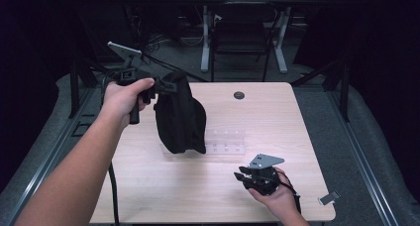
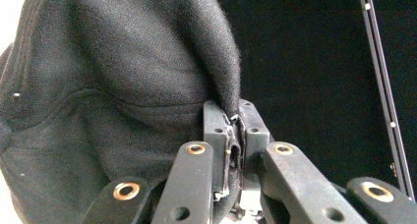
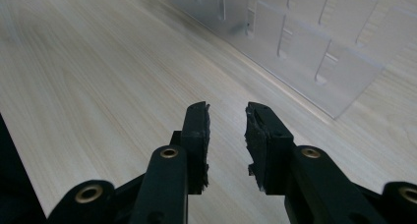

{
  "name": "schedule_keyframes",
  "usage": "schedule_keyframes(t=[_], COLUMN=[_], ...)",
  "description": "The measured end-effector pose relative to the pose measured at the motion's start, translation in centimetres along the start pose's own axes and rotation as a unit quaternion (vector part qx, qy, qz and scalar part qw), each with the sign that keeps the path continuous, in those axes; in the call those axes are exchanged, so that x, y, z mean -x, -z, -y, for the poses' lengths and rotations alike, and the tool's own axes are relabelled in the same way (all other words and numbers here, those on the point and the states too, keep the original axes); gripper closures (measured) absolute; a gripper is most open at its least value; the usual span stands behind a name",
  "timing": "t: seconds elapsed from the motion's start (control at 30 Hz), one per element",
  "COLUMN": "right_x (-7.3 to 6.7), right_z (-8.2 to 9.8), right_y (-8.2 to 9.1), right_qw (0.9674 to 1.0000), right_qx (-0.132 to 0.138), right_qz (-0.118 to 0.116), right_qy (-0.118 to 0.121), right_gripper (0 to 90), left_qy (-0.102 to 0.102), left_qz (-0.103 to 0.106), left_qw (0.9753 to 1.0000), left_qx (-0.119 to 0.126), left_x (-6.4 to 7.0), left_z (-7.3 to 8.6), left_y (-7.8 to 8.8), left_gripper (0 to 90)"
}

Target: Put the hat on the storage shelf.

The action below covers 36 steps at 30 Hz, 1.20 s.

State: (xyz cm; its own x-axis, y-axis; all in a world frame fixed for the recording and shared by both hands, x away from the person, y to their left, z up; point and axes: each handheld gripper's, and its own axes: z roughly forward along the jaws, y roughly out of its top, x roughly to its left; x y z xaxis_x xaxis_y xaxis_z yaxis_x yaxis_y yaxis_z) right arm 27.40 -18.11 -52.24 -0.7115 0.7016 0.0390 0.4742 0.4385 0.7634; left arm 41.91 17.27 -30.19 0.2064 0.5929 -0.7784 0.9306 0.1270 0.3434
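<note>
A black fabric bag (image 1: 179, 114) hangs above the table, its lower end over the left part of a clear plastic organiser (image 1: 225, 141). My left gripper (image 1: 161, 84) is shut on the bag's top edge, lifted above the table's left side. In the left gripper view the dark cloth (image 2: 123, 86) is pinched between the closed jaws of the left gripper (image 2: 235, 123). My right gripper (image 1: 241, 177) rests low near the table's front right, open and holding nothing. In the right gripper view the right gripper (image 3: 227, 117) points over bare wood toward the organiser (image 3: 305, 42).
The light wooden table (image 1: 148, 186) has a round cable grommet (image 1: 239, 95) at its back middle. A small grey object (image 1: 329, 198) lies at the front right corner. Desk legs and a chair stand on the dark floor behind the table.
</note>
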Motion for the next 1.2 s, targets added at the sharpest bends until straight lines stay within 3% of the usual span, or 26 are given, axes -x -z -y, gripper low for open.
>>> schedule_keyframes(t=[0.3,0.43,0.77,1.2], right_x=[-0.4,-0.8,-2.3,-3.4], right_z=[-1.7,-3.0,-6.4,-9.4], right_y=[-0.4,-0.8,-2.0,-3.6], right_qw=[0.9999,0.9996,0.9980,0.9964], right_qx=[0.004,0.013,0.021,0.023], right_qz=[-0.009,-0.018,-0.031,-0.030], right_qy=[0.013,0.018,0.051,0.076], right_gripper=[71.7,73.3,74.7,74.9], left_qy=[-0.010,-0.007,-0.016,-0.018], left_qz=[0.002,0.015,0.016,0.020], left_qw=[0.9999,0.9999,0.9997,0.9996], left_qx=[0.002,0.002,0.002,-0.002], left_x=[0.4,0.3,0.5,0.9], left_z=[-0.2,-0.2,0.0,0.2], left_y=[-1.1,-1.7,-2.1,-3.0], left_gripper=[85.9,85.9,85.9,85.9])
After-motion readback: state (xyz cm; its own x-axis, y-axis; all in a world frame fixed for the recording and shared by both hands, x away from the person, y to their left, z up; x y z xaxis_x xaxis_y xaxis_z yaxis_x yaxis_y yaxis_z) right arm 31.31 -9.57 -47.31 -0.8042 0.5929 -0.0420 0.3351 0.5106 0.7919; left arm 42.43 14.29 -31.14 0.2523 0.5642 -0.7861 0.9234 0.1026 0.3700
